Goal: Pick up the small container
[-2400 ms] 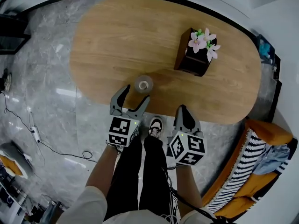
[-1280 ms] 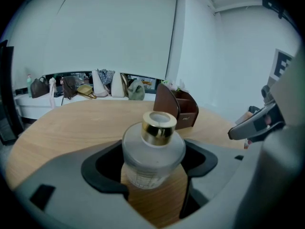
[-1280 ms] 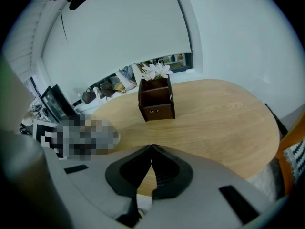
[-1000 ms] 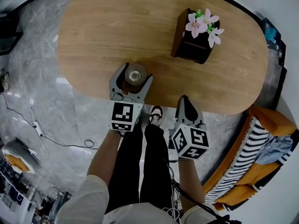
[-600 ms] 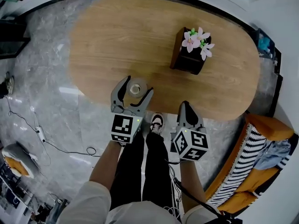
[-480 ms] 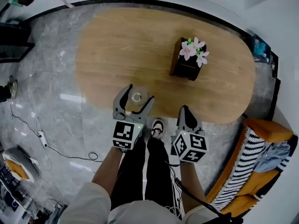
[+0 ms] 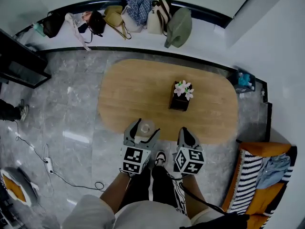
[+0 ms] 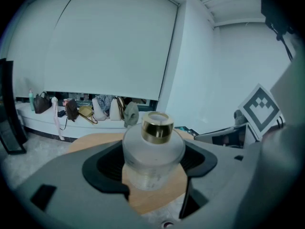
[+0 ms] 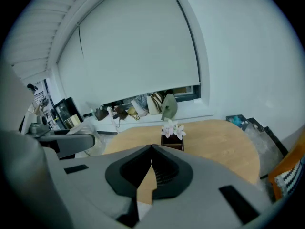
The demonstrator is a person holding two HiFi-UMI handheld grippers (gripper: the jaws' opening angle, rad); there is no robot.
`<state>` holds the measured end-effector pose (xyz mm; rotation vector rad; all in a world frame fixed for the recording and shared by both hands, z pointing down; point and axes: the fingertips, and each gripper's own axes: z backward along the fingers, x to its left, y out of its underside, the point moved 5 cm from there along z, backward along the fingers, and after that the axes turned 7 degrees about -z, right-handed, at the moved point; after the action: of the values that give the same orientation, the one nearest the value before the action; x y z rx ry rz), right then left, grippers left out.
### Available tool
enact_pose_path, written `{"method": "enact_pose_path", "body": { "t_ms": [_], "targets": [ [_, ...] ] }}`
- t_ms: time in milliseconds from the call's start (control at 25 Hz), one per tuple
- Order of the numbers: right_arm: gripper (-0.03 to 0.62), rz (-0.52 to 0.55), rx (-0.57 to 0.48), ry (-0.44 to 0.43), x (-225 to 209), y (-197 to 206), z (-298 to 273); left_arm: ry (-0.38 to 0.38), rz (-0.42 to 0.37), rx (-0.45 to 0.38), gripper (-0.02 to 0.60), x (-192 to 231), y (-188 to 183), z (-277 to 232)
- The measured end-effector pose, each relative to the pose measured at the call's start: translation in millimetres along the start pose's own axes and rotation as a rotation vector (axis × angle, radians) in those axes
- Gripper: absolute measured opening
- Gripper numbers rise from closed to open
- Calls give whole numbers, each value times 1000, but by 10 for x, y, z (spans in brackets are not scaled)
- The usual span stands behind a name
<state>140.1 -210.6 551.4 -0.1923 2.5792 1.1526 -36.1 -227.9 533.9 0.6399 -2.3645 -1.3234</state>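
The small container (image 7: 145,127) is a frosted glass jar with a gold cap. In the head view it is over the front edge of the oval wooden table (image 7: 138,92). My left gripper (image 7: 142,129) is shut on it. In the left gripper view the small container (image 8: 153,147) fills the gap of the left gripper (image 8: 152,162), both black pads against its sides, with the tabletop showing below it. My right gripper (image 7: 185,133) is beside it to the right, shut and holding nothing. In the right gripper view the right gripper (image 9: 151,149) has its jaws meeting.
A dark box with pink flowers (image 7: 180,96) stands at the table's middle right. Several bags (image 7: 143,13) lie on a ledge by the far wall. An orange sofa with a striped cushion (image 7: 250,180) is at the right. Cables (image 7: 47,166) trail over the grey floor at the left.
My left gripper moved forward around the container and shut on it. The head view has since pulled far back, so the table looks much smaller. The right gripper stayed shut.
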Motion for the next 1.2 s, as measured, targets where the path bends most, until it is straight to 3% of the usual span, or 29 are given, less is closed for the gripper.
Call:
{"method": "enact_pose_path", "body": {
  "t_ms": [280, 600, 1200],
  "targets": [
    [23, 32, -102, -49, 427, -426, 665, -34, -1, -52, 345, -80, -630, 726],
    [23, 52, -209, -75, 825, -666, 1371, -34, -11, -76, 345, -194, -1046, 1401],
    [23, 129, -290, -91, 798, -1029, 1998, -30, 0, -151, 345, -630, -1493, 1739]
  ]
}}
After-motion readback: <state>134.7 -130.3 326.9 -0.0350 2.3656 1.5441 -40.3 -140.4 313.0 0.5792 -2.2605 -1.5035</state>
